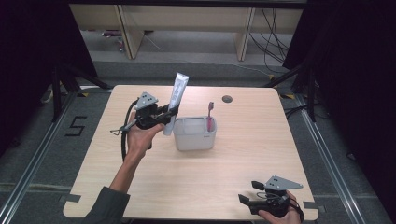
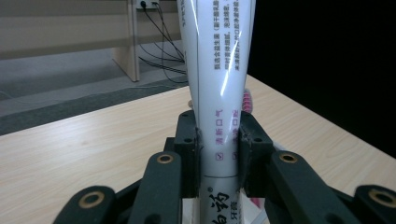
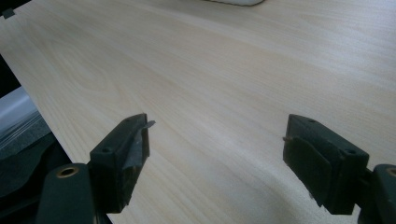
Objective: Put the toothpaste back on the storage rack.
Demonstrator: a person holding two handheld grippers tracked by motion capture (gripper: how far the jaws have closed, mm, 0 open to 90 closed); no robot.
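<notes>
A white toothpaste tube (image 1: 176,95) stands upright in the air just left of a grey rectangular holder (image 1: 194,134) at the table's middle. My left gripper (image 1: 169,115) is shut on the tube's lower part. In the left gripper view the tube (image 2: 219,84) rises between the two black pads (image 2: 189,140), which press on both its sides. A pink toothbrush (image 1: 210,116) stands in the holder's right end, bristles up. My right gripper (image 1: 247,192) rests at the table's near right corner, held by a hand. Its jaws (image 3: 217,154) stand wide open over bare wood with nothing between them.
The light wooden table (image 1: 243,158) has a round cable hole (image 1: 227,99) near its far edge. Beyond the table lie a grey floor, wooden furniture legs and trailing cables. Dark curtains hang at both sides.
</notes>
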